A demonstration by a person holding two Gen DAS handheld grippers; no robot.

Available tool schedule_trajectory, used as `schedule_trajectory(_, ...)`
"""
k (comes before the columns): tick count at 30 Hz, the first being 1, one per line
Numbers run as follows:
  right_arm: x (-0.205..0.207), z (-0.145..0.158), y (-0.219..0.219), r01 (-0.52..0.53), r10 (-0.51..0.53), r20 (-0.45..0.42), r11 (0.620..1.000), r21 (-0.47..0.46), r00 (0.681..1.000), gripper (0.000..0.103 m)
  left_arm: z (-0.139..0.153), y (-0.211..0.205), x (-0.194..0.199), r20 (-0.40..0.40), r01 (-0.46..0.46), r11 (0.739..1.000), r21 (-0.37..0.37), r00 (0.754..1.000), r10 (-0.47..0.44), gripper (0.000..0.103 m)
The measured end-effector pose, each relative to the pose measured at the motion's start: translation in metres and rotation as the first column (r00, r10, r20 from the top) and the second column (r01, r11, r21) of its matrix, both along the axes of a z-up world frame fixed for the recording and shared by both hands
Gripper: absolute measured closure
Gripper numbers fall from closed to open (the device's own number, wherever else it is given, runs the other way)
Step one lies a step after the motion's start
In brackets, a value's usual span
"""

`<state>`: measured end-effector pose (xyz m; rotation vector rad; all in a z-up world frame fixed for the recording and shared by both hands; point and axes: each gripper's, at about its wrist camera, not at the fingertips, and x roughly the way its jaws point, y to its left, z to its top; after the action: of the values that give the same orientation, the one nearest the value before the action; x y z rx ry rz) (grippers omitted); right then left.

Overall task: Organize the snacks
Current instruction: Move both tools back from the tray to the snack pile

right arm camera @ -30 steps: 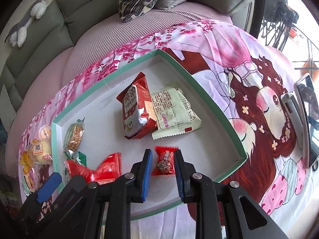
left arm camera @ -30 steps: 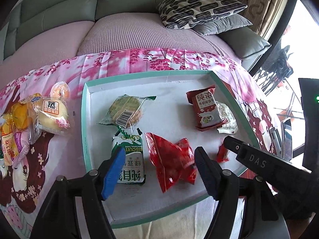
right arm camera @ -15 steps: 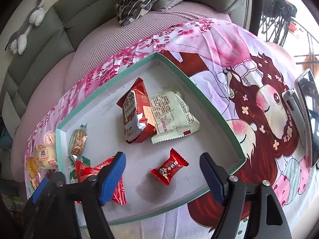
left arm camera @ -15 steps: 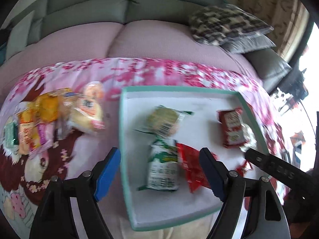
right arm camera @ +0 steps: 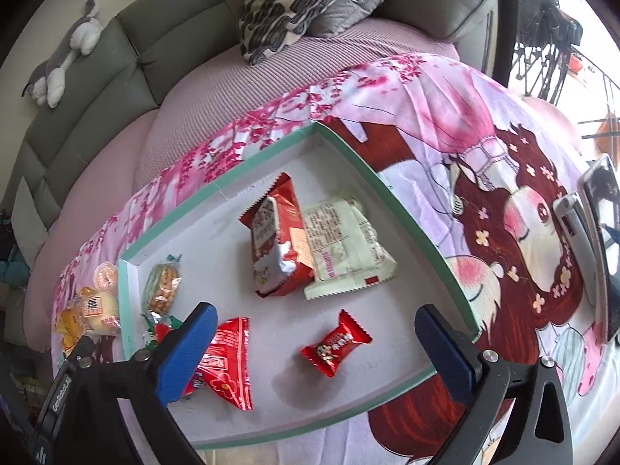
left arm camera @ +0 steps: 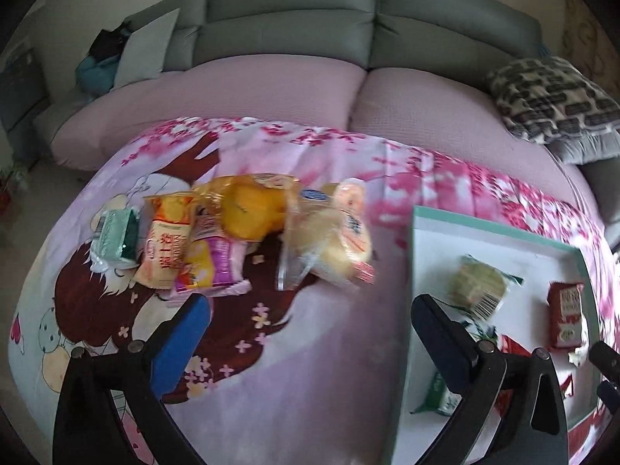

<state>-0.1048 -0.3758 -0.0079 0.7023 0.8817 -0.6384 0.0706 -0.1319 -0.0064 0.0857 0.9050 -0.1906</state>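
Observation:
My right gripper (right arm camera: 314, 312) hangs over the green-rimmed white tray (right arm camera: 407, 224), its jaws opening wide. A small red candy (right arm camera: 335, 343) lies loose on the tray floor between them, untouched. A red packet (right arm camera: 279, 240), a pale green packet (right arm camera: 345, 248), a flat red packet (right arm camera: 226, 356) and a cracker packet (right arm camera: 162, 288) also lie in the tray. My left gripper (left arm camera: 308, 306) is opening too, with nothing between its jaws, above the cloth. Just ahead of it is a pile of snacks: a wrapped bun (left arm camera: 337, 248), a yellow packet (left arm camera: 248, 209) and an orange packet (left arm camera: 166, 248).
A pink printed cloth (left arm camera: 310, 368) covers the surface, with the tray (left arm camera: 412, 271) at its right. Behind is a grey sofa (left arm camera: 290, 19) with a patterned cushion (right arm camera: 294, 0). A phone on a stand (right arm camera: 600, 252) stands at the right edge.
My right gripper opened and let go of the red candy, which now lies on the tray. My left gripper swung left from over the tray to the snack pile and opened wider.

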Motion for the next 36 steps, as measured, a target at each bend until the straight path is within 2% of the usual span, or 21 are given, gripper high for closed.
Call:
schedule_trajectory(7, 0.003, 0.006, 0.0, -0.018, 0.018, 0.07, 1.0, 0.002, 0.997, 0.0, -0.001, 0.002, 0.003, 0.023, -0.008, 1.0, 0.015, 1.0, 0.008, 0.0)
schedule_trajectory(11, 0.003, 0.01, -0.001, -0.039, 0.035, 0.184, 0.999, 0.02, 0.982, 0.0, 0.002, 0.001, 0.001, 0.047, 0.007, 1.0, 0.006, 0.999, -0.008, 0.0)
schedule_trajectory(13, 0.005, 0.014, 0.002, -0.037, 0.039, 0.182, 0.999, -0.015, 0.982, 0.0, 0.004, 0.002, 0.001, 0.049, 0.018, 1.0, -0.005, 0.999, -0.018, 0.0)
schedule_trajectory(22, 0.023, 0.016, 0.017, -0.098, 0.099, 0.176, 0.995, -0.013, 0.979, 0.0, 0.016, 0.012, 0.001, 0.049, 0.048, 0.997, -0.06, 0.998, -0.045, 0.0)
schedule_trajectory(28, 0.04, 0.021, 0.044, -0.176, 0.184, 0.165, 0.982, -0.061, 0.969, 0.0, 0.028, 0.041, 0.01, 0.07, 0.003, 0.998, -0.07, 0.998, 0.002, 0.0)
schedule_trajectory(36, 0.065, 0.027, 0.086, -0.276, 0.294, 0.152, 0.953, -0.127, 0.944, 0.0, 0.041, 0.092, 0.026, 0.052, -0.085, 0.993, -0.087, 0.995, 0.09, 0.0)
